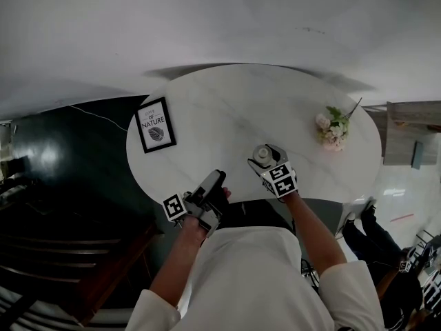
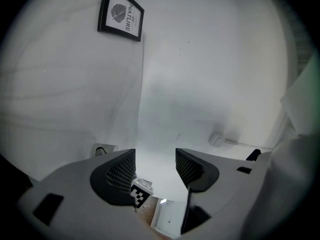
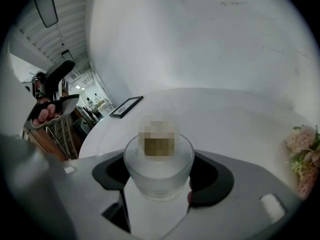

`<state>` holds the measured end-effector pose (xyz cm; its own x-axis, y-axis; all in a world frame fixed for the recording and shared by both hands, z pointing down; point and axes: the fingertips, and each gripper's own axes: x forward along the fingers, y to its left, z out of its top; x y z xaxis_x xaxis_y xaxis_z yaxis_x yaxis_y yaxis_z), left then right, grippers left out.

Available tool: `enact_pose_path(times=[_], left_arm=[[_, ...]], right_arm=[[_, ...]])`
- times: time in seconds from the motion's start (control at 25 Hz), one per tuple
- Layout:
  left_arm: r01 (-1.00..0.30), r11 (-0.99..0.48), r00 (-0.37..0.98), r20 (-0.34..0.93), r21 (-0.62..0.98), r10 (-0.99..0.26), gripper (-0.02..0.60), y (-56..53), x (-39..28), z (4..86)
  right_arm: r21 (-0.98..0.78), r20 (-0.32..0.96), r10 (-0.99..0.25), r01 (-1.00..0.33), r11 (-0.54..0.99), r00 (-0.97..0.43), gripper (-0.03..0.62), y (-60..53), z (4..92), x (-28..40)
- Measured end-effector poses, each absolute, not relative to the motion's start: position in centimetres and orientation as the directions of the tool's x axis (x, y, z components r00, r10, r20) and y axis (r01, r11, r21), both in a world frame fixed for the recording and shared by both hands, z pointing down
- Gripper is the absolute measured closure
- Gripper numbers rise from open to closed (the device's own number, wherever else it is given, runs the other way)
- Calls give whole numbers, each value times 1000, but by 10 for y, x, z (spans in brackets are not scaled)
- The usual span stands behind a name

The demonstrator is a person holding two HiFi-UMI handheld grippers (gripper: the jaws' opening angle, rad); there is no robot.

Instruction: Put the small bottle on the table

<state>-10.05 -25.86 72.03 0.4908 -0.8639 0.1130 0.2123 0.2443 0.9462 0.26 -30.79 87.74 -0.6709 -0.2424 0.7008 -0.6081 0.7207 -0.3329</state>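
The small bottle [image 1: 262, 154] is frosted and pale, and stands upright over the near part of the round white table [image 1: 241, 95]. My right gripper [image 1: 268, 158] is shut on it. In the right gripper view the dark jaws press on both sides of the bottle [image 3: 158, 166], held by the right gripper [image 3: 161, 178]. I cannot tell whether its base touches the tabletop. My left gripper [image 1: 215, 182] hovers at the table's near edge, left of the bottle. The left gripper [image 2: 155, 166] is open with nothing between its jaws.
A black-framed print [image 1: 154, 125] reading "NATURE" lies at the table's left edge, and the same print [image 2: 121, 14] shows far ahead in the left gripper view. A small bunch of pink flowers [image 1: 333, 127] sits at the right. Dark floor lies left of the table.
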Motion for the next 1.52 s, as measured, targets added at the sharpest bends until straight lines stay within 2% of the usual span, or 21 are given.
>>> enact_pose_path(times=[0.6,1.52], left_arm=[[212,259,488,127,942,-863,348,-255,-107,731],[214,233,434,121,949,-893,357,-226,-96,717]], right_arm=[[-274,692,-298,-621,734,-657,247,-310,886,-5],[-101,728,-312,-546,832,-610,244,-286,896,3]])
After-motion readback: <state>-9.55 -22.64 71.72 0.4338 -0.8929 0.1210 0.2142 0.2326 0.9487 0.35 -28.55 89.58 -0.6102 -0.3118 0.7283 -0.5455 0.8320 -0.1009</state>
